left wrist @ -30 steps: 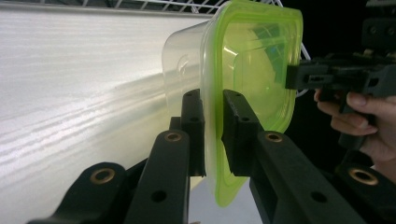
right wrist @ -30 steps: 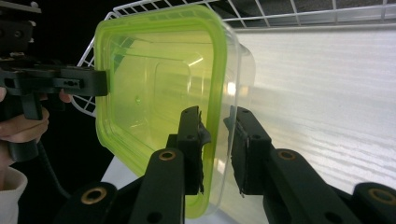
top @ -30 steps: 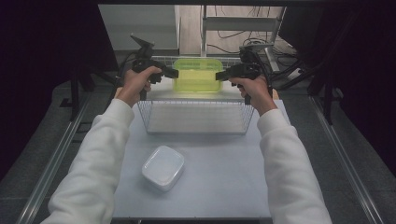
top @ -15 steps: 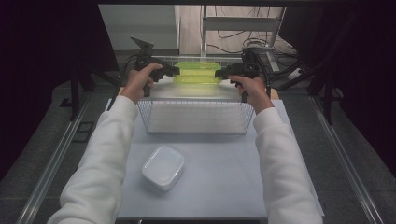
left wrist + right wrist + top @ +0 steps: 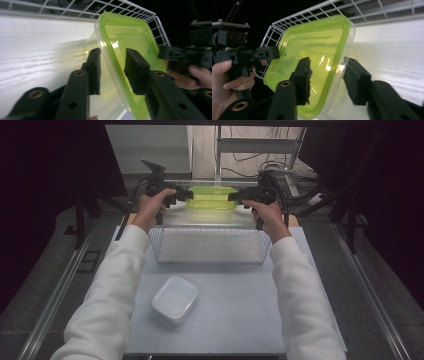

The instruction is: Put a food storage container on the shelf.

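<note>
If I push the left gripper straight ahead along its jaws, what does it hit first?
The left gripper would most likely meet the green-lidded container first: its rim already sits between the jaws, which have just been opening and don't press on it. Beyond it is the right gripper, though depth is unclear.

**Room around the basket**

We see the green-lidded container sitting between our left gripper and right gripper at the far side of the wire basket, blocking any straight pass between the two; both sets of jaws have just been opening, the container's rim standing between them with a gap at each pad; the basket's walls fence the sides, its top open; nearer us the table lies free, save for a white lidded tub left of centre; our sleeves flank that stretch.
</note>
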Demonstrator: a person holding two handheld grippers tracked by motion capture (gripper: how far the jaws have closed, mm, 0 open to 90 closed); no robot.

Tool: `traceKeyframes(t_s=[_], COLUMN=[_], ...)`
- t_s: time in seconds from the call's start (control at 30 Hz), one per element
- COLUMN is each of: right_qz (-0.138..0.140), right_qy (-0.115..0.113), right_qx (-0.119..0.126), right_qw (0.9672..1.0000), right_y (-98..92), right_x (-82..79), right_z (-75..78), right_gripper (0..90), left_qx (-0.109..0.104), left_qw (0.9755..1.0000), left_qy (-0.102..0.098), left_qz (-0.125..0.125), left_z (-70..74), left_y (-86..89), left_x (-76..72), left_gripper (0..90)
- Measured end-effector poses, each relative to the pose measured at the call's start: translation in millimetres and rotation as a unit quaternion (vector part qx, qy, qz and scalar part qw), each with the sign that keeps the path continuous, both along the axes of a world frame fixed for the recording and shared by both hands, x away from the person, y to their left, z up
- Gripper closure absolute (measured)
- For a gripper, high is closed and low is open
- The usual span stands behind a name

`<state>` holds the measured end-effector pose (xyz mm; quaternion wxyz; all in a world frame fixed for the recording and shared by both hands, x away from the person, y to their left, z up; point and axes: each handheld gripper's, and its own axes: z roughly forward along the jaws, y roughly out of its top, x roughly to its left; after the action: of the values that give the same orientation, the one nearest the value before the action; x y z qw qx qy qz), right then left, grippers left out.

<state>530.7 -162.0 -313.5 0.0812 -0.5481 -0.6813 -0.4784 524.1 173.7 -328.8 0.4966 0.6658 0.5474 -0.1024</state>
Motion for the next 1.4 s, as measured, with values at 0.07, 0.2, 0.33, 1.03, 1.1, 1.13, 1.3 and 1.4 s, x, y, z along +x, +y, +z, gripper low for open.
traceKeyframes(t_s=[0.07,0.2,0.33,1.03,1.1,1.13,1.3,1.4], right_qz=[-0.015,-0.026,-0.028,0.04,0.056,0.064,0.093,0.107], right_qy=[-0.019,-0.037,-0.042,-0.145,-0.149,-0.151,-0.155,-0.157], right_qx=[-0.014,-0.025,-0.044,-0.123,-0.138,-0.149,-0.186,-0.194], right_qw=[0.9996,0.9987,0.9978,0.981,0.9774,0.9751,0.966,0.9625], right_y=[4.4,5.7,6.8,-19.7,-20.9,-21.4,-22.7,-24.2], right_x=[-5.5,-10.0,-14.3,-75.9,-84.1,-87.8,-105.3,-115.8], right_z=[4.7,8.1,11.9,51.4,49.6,48.3,38.5,30.1], right_gripper=[47.0,41.4,35.4,31.1,31.4,31.9,32.0,32.0], left_qx=[0.014,0.033,0.051,0.149,0.151,0.15,0.181,0.197], left_qw=[0.9994,0.9975,0.9954,0.9738,0.9746,0.9751,0.9677,0.9632], left_qy=[-0.029,-0.057,-0.076,-0.172,-0.165,-0.163,-0.173,-0.178], left_qz=[0.012,0.025,0.028,0.003,-0.007,-0.012,-0.029,-0.043], left_z=[6.2,13.9,19.7,49.2,46.6,45.2,37.5,26.1], left_y=[-2.7,-1.9,0.2,0.9,0.2,-0.4,-2.3,-2.6], left_x=[-5.4,-11.6,-18.8,-96.5,-105.4,-110.0,-136.9,-149.6], left_gripper=[50.0,42.1,38.8,32.4,33.0,32.9,32.6,32.6])
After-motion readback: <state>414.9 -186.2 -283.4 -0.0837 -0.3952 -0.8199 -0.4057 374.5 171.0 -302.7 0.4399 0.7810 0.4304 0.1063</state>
